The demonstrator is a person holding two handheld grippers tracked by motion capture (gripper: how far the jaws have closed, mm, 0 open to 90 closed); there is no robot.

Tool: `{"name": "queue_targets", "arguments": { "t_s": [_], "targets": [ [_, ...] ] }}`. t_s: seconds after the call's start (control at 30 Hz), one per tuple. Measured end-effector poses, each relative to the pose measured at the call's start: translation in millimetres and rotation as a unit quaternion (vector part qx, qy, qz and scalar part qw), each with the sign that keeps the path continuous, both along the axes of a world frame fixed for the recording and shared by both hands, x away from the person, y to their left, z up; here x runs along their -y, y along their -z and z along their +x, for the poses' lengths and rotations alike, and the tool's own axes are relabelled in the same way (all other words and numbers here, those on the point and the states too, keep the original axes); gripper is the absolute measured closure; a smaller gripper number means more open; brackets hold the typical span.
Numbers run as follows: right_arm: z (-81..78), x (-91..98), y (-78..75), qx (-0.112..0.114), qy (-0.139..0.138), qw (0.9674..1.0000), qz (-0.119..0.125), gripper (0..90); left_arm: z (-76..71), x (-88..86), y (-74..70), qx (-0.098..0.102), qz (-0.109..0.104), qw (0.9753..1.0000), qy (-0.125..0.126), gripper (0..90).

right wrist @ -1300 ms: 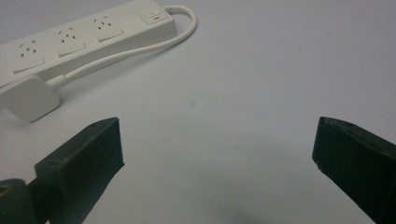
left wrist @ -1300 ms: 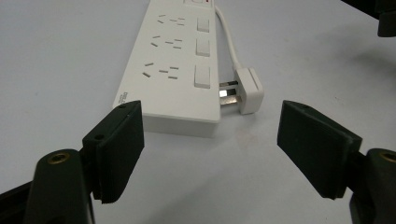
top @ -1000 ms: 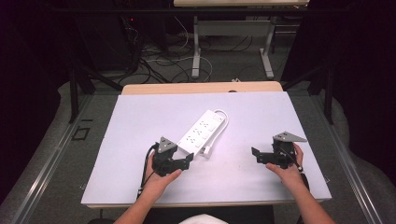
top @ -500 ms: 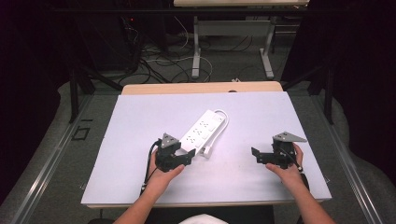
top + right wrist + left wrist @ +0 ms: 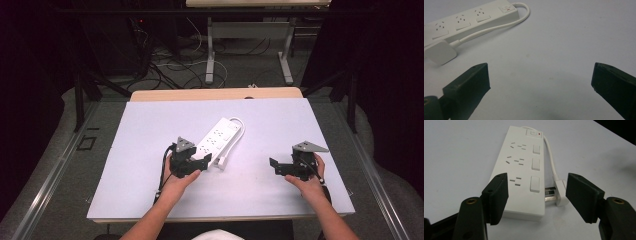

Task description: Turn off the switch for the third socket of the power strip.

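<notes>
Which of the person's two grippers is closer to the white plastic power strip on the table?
Left. The left gripper sits right at the near end of the white plastic power strip, jaws open around it. The right gripper is off to the side, apart from it.

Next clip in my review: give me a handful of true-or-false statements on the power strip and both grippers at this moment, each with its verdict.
1. The white plastic power strip lies flat on the pale table. True.
2. The left gripper is shut on the strip. False: its jaws are open around the strip's near end.
3. The strip's white plug sits in a socket. False: it lies on the table beside the strip.
4. The right gripper is open over bare table. True.
</notes>
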State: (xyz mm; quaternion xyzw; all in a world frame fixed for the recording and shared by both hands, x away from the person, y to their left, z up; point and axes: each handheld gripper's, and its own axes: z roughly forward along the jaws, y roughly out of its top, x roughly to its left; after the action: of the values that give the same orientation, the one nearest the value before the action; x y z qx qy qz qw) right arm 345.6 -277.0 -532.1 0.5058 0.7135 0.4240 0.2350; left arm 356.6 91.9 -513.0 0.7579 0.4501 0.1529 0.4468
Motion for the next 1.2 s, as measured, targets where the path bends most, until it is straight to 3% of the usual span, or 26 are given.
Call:
{"name": "queue_targets", "arguments": {
  "t_s": [0.1,0.27,0.57,0.9,1.2],
  "targets": [
    [0.3,0.0,0.5,-0.001,-0.001,1.0000,0.001,1.2,3.3,1.4,-1.2,-0.004,0.002,1.0000,0.000,34.5],
    [0.3,-0.6,0.7,-0.002,0.000,1.0000,0.002,1.2,9.4,5.5,-1.6,0.005,-0.004,1.0000,-0.007,34.5],
    [0.2,-0.1,0.7,-0.006,-0.001,1.0000,0.002,1.3,18.0,9.9,-0.9,-0.015,-0.010,0.9998,-0.005,36.2],
    [0.9,0.2,1.4,-0.007,-0.006,1.0000,0.002,1.4,27.9,13.8,-0.9,-0.064,-0.018,0.9978,-0.008,41.7],
    [0.7,0.1,1.5,-0.009,-0.006,0.9999,0.002,1.4,36.1,11.8,-1.5,-0.105,-0.024,0.9940,-0.018,47.1]
  ]
}}
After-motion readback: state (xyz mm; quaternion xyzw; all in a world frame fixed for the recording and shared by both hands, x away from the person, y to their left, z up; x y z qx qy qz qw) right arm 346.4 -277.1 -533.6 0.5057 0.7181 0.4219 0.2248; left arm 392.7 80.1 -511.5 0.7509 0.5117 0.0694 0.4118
